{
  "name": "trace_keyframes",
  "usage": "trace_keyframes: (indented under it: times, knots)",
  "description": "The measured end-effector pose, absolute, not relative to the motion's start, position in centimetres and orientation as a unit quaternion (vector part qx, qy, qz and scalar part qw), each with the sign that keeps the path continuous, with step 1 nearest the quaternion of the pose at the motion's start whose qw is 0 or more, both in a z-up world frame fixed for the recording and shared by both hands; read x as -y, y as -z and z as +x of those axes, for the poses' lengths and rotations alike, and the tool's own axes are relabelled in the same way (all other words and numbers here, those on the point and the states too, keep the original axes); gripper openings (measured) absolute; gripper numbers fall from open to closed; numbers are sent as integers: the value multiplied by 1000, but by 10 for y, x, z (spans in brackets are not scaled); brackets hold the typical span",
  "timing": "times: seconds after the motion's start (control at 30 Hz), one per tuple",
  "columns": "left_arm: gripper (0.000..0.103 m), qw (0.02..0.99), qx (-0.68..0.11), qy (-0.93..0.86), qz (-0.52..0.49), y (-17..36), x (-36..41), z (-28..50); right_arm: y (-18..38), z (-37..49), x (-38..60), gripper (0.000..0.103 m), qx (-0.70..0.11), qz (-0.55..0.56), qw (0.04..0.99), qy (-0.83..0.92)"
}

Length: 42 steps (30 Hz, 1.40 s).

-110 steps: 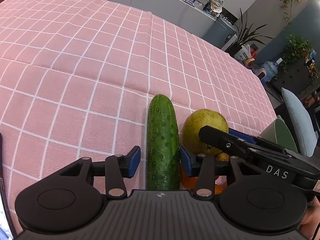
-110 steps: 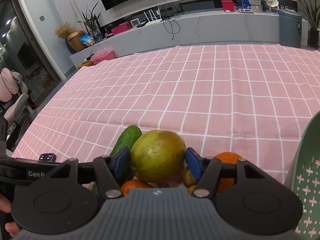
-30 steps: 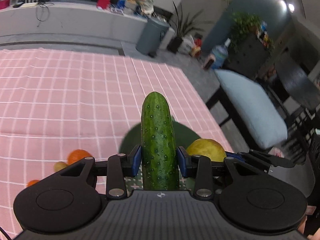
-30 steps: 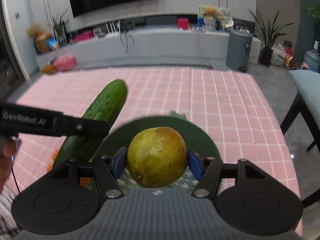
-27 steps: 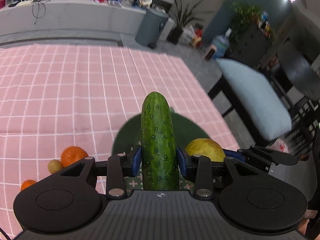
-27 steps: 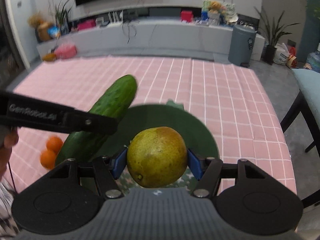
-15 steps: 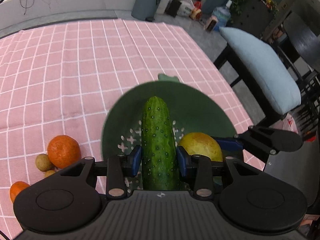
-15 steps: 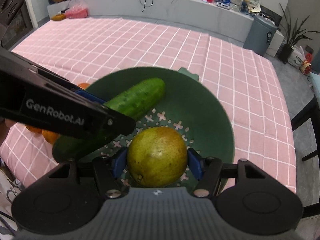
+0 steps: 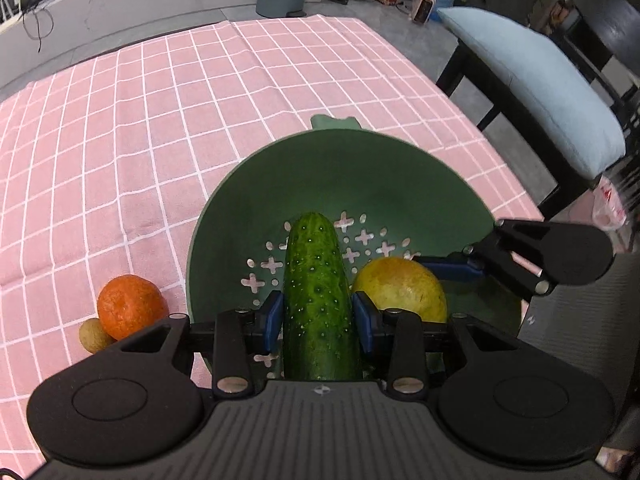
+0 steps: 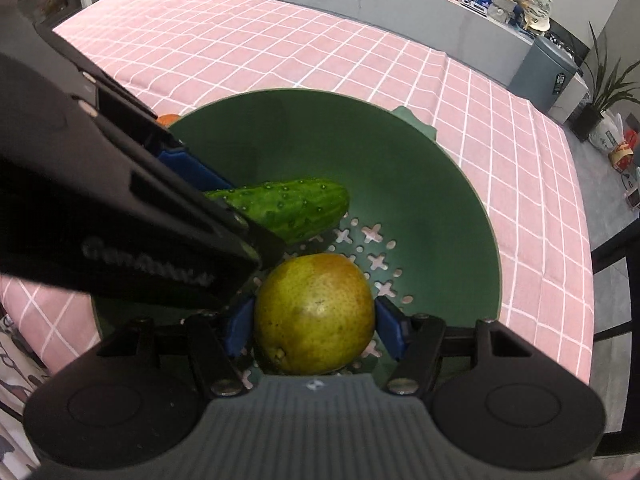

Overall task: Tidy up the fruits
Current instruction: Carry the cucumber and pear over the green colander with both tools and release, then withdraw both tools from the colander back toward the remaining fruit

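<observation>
Two items, a bumpy dark-green cucumber (image 9: 320, 292) clamped by the left gripper (image 9: 319, 322) and a yellow-green pear (image 10: 315, 312) clamped by the right gripper (image 10: 315, 330), have been lowered from above into the perforated green plastic colander (image 9: 360, 168) at frame centre, so release is judged imminent.

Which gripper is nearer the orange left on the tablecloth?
Left. The left gripper, holding the cucumber, is beside the orange; the right gripper sits farther across the bowl.

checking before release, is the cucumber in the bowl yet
Over it, not released: the cucumber is inside the green bowl's rim, clamped by the left gripper.
</observation>
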<state>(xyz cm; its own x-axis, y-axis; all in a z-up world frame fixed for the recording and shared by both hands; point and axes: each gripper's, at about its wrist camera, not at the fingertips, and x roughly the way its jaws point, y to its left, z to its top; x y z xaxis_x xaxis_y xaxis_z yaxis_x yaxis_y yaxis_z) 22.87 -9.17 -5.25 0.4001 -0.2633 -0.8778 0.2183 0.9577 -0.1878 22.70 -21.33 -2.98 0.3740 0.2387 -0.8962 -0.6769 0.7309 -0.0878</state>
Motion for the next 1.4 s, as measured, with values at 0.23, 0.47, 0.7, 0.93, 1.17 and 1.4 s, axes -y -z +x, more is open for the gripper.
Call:
trace_keyframes:
  times: [0.23,0.47,0.7,0.93,1.17,1.4]
  knots:
    - [46,838,-526,144,-15,51,93,227,25,224,212,68,-478,-254,790,-289]
    - [51,847,-510,146,-23,40,87,217,6,221,214,77,-462,-259,802,-276]
    - [54,875,-458,151,-24,8,77,193,-14,203,219,82,-433,-241,840,-222]
    - [54,895,-419,150,-15,-18,64,162,-38,175,228,85,-392,-136,886,-205]
    - [54,909,-392,143,-19,-35,41,133,-49,146,217,87,-335,-82,920,-187]
    - [54,918,-372,133,-20,-36,6,106,-50,119,189,87,-321,-44,923,-207]
